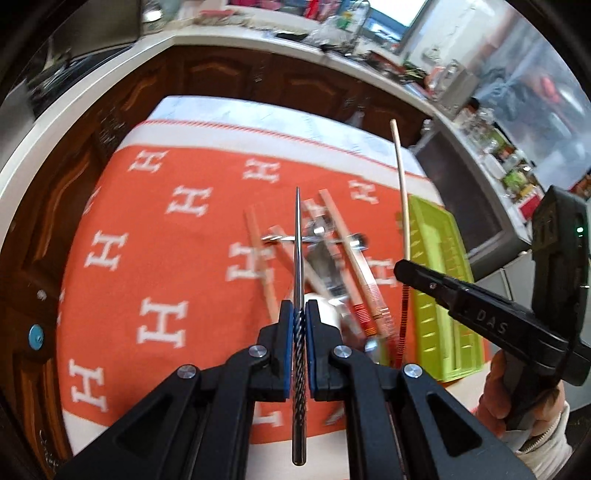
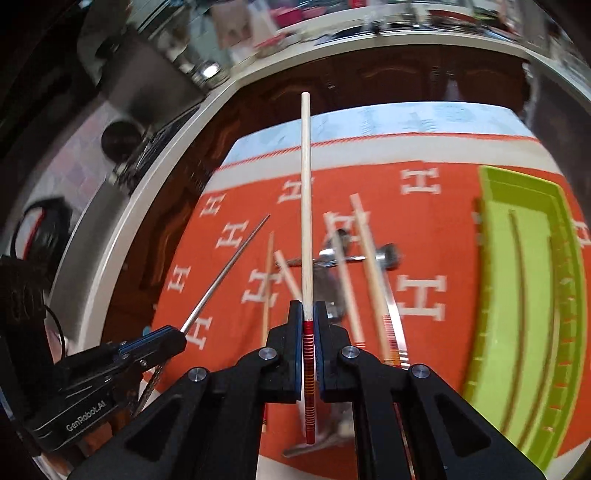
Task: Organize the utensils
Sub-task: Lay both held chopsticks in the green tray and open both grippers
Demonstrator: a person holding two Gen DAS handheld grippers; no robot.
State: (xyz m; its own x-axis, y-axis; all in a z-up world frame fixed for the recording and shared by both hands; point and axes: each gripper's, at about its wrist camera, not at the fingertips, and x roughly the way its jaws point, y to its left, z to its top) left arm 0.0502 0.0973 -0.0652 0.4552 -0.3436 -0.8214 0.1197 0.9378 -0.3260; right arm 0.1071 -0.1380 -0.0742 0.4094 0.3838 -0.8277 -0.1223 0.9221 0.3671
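- Nearest in the left wrist view, the left gripper [image 1: 300, 317] is clenched on a metal chopstick [image 1: 297, 236] with a twisted grip; the rod runs straight out between the blue pads, its point over the cloth; in the right wrist view the same gripper sits low at the left edge, the steel rod slanting up from it.
- The right gripper [image 2: 307, 317] is clamped on a wooden chopstick [image 2: 306, 192] where its red-striped end begins; the pale shaft stands forward past the table's far edge; a hand [image 1: 498, 391] in a pale sleeve grips that tool's handle at the lower right of the left view.
- Below both tools lies an orange cloth [image 1: 177, 258] patterned with white H letters, with a white border and a red stitched line at its far side; it covers most of a pale table [image 1: 236, 107].
- On the cloth, mid-table, a loose pile of utensils [image 2: 354, 258]: several wooden chopsticks with red-banded ends crossed over blurred metal cutlery; the pieces overlap, and I cannot tell which metal items they are.
- Just beside the pile, toward the right, a lime-green tray [image 2: 524, 295] lies lengthwise on the cloth; thin stick-like shapes lie in it.
- Beyond the table, dark wooden cabinet doors [image 1: 229, 74] under a white countertop [image 1: 207, 37] curving round; the counter is crowded with blurred items; a bright window [image 1: 410, 11] at the far top.
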